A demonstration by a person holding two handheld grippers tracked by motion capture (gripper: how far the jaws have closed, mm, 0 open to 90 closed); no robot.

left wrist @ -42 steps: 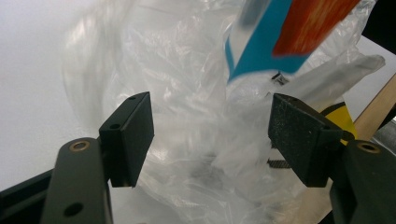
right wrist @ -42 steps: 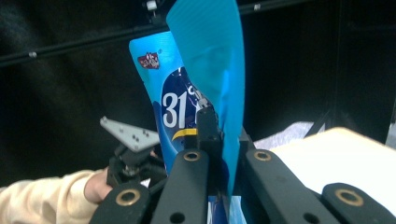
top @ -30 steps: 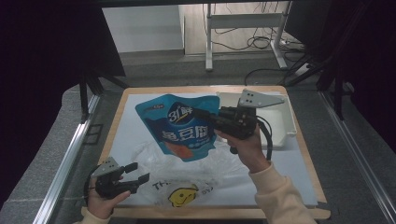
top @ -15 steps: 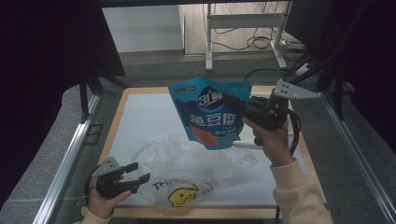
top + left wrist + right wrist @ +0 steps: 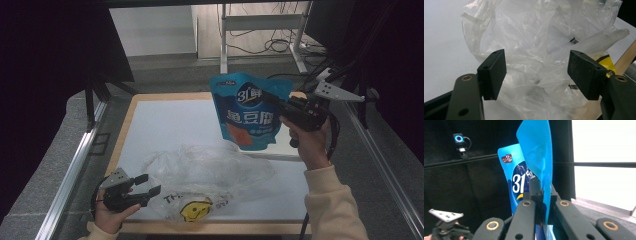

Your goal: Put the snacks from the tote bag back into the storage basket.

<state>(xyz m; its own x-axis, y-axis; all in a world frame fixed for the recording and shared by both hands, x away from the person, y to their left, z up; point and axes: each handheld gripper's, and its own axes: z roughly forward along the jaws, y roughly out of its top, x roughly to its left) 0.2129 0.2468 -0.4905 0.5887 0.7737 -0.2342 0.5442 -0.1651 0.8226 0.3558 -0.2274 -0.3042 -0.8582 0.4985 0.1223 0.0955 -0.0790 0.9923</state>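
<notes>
A glossy blue stand-up snack pouch with white lettering (image 5: pixel 248 111) is held in the air above the far right part of the table, pinched at its right edge between the pressed-together jaws of the right tongs (image 5: pixel 280 105). In the right gripper view the pouch (image 5: pixel 534 165) is seen clamped edge-on, its thin film folded and curling above the jaws. Below and to the left of these tongs a crumpled, clear thin plastic bag printed with a yellow smiley face (image 5: pixel 210 172) lies on the white table (image 5: pixel 160 125), which is framed by a pale wooden rim.

The left tongs (image 5: pixel 142 184) are held low at the near left corner, jaws spread, just beside the bag's edge; in the left gripper view the wrinkled, translucent film (image 5: pixel 536 50) is seen directly ahead between the open jaws.

The step in hand is judged to be bagging the pouch. It would be done well if the bag's mouth were first caught and lifted by the left tongs, so that a clear opening is made, and the pouch then lowered bottom first. The slippery film is likely to slide, so a firm pinch on a single layer is advised.
</notes>
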